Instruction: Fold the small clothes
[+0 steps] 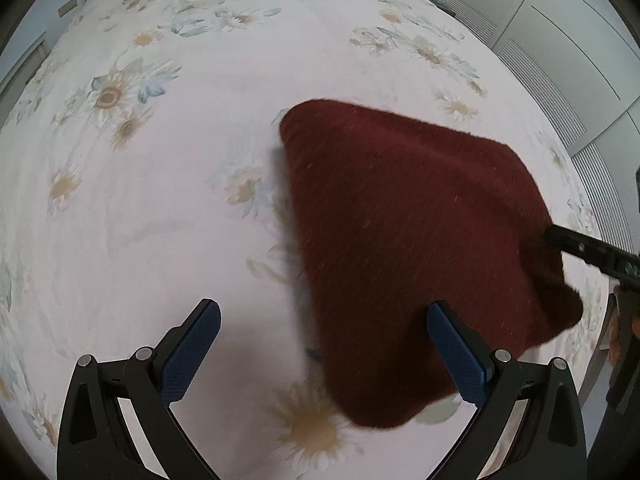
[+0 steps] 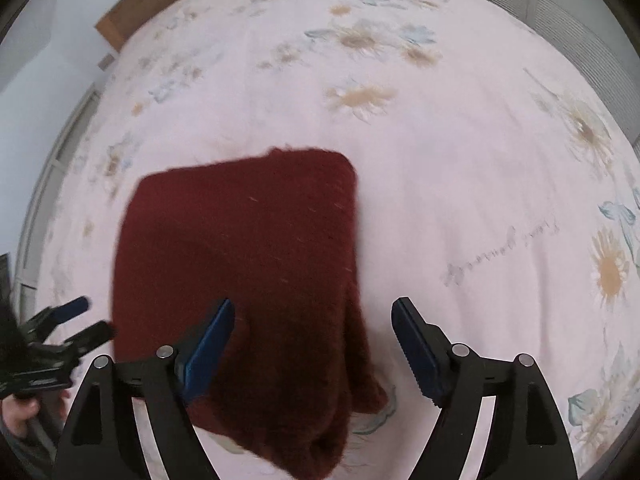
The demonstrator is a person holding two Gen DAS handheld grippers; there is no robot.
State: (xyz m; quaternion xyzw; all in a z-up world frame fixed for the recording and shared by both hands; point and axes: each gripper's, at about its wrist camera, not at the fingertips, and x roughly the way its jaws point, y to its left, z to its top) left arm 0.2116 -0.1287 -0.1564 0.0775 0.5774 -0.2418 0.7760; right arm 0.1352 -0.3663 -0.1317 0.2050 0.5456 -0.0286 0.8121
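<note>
A dark red fuzzy knitted garment (image 1: 408,248) lies folded into a rough rectangle on the flowered bed sheet (image 1: 160,208). My left gripper (image 1: 324,344) is open and empty, with its right finger at the garment's near left edge. In the right wrist view the garment (image 2: 248,264) lies under my right gripper (image 2: 312,340), which is open with its jaws straddling the garment's near right edge. The right gripper's finger (image 1: 588,252) shows at the garment's right side in the left wrist view. The left gripper (image 2: 76,320) shows open at the garment's left side in the right wrist view.
The pale pink sheet with sunflower prints covers the whole bed (image 2: 480,160). A wooden headboard (image 2: 120,20) stands at the far end. White wardrobe doors (image 1: 568,48) stand to the right of the bed.
</note>
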